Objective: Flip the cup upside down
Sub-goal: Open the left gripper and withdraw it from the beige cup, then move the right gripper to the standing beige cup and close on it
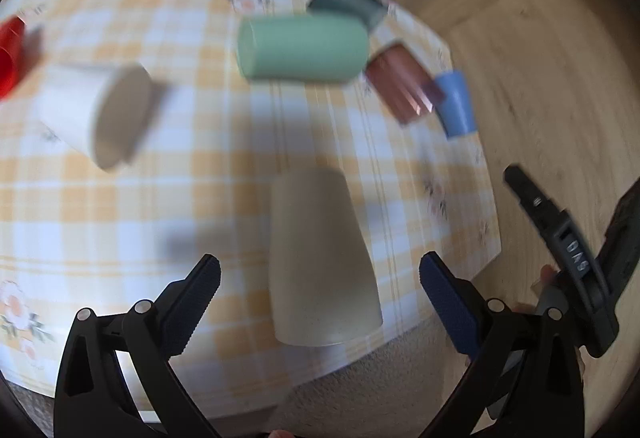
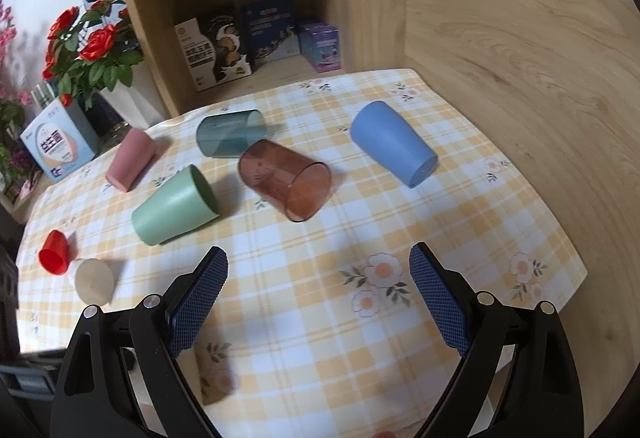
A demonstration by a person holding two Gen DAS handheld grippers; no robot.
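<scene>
Your left gripper (image 1: 320, 270) is spread around the beige cup (image 1: 320, 258) at 6 o'clock, apparently inverted already, the right gripper (image 2: 318, 266) is spread and empty, so next retreat straight.

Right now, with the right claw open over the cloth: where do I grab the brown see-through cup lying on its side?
Grip the brown cup across its mid-wall, coming down from above, fingers on either side of its axis. It lies on its side, open rim toward the right claw, so the curved wall is free. Stay toward the rim half; the teal cup lies close by its base.
</scene>
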